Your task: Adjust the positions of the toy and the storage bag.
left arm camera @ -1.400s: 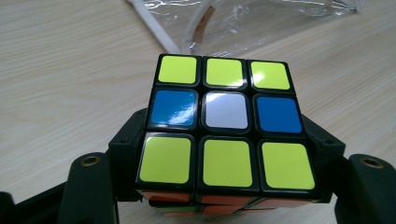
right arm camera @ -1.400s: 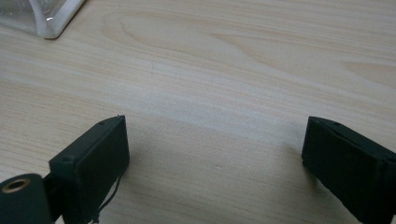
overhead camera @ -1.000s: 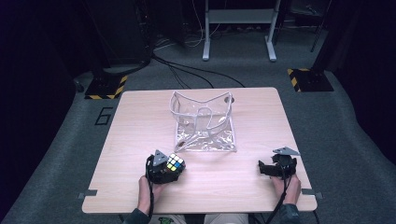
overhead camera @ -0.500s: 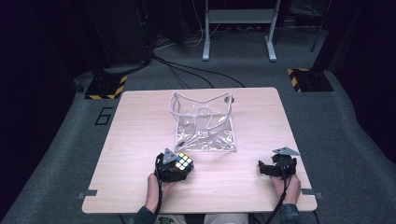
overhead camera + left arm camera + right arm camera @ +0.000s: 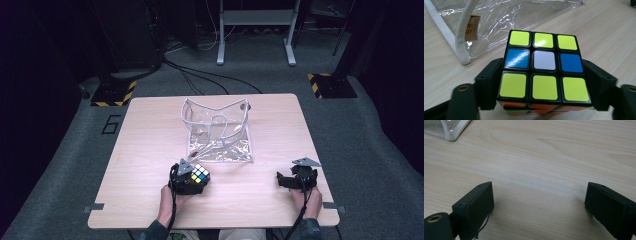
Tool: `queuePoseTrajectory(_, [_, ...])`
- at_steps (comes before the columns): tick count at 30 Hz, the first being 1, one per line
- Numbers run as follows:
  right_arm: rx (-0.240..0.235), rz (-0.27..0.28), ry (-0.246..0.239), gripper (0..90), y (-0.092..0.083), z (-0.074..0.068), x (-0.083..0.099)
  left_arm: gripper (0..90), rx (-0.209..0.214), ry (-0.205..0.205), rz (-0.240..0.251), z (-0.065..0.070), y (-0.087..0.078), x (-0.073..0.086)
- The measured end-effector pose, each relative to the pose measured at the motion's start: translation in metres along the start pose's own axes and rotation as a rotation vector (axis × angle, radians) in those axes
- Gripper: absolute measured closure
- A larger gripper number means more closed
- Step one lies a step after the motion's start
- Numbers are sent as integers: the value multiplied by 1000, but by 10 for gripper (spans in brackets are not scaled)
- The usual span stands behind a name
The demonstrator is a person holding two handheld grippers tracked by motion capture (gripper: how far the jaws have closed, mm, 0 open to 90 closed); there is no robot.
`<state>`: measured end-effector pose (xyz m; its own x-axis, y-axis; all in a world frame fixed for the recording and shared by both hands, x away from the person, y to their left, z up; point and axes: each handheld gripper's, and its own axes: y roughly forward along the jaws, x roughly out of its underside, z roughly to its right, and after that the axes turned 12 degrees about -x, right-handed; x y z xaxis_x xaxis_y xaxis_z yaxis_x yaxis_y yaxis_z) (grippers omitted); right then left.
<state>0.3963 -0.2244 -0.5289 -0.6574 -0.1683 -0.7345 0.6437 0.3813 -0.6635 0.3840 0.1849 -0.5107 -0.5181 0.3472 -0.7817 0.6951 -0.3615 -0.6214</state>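
A Rubik's cube point(image 5: 199, 174) with a mostly yellow top face point(image 5: 544, 70) rests on the wooden table point(image 5: 150, 150), near the front left. My left gripper point(image 5: 192, 178) has a jaw on either side of it. Its jaws have just been opening, and in the left gripper view point(image 5: 544, 85) the pads stand close beside the cube's flanks. My right gripper point(image 5: 286, 180) lies near the front right edge. Its jaws point(image 5: 539, 200) are wide apart over bare wood.
A clear plastic pouch point(image 5: 217, 130) with white trim and a handle lies in the middle of the table, just beyond the cube point(image 5: 499, 17); its corner shows in the right gripper view point(image 5: 449, 127). Dark floor, cables and metal stands surround the table.
The left gripper and the cube have shifted slightly to the left, just in front of the pouch. The right gripper has stayed where it was.
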Motion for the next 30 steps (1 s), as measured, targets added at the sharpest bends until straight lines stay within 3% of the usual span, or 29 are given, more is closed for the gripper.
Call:
queuePoseTrajectory(9, [-1, 0, 0, 78, 0, 0, 0, 116, -2, -6, 20, -5, -16, -3])
queuePoseTrajectory(18, [-3, -2, -1, 77, 0, 0, 0, 85, 44, -37, 24, -16, -25, -2])
queuePoseTrajectory(30, [-18, -10, -11, 44, 2, 1, -2, 69, 39, -81, 31, -41, -39, 1])
